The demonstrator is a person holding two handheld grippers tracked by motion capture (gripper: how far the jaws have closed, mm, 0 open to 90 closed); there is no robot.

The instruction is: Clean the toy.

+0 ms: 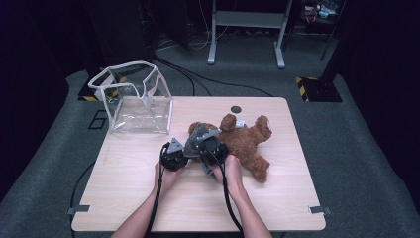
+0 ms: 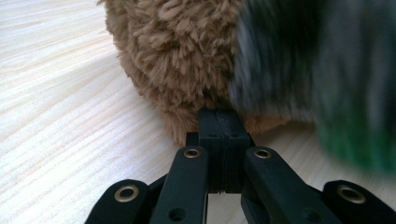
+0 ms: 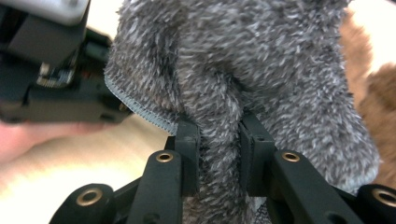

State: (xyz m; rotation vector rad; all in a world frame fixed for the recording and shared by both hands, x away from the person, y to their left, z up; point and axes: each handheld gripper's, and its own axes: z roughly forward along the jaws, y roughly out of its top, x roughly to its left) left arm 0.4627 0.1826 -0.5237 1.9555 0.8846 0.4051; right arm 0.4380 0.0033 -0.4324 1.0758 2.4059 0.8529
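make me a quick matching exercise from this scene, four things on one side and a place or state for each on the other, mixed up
Things:
1. brown teddy bear
2. grey fuzzy cloth
3. clear bag
4. left claw

Places or states:
a. pinched between the right claw's jaws
b. lying on the wooden table, right of the middle
c. jaws pressed together, tips at the bear's fur
d. standing open at the table's far left corner

Pairs: 1-b, 2-a, 3-d, 4-c

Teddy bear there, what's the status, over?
Right tongs shut on grey cloth. Left tongs shut, empty, tips at the bear. Clear bag stands apart, nothing in the way.
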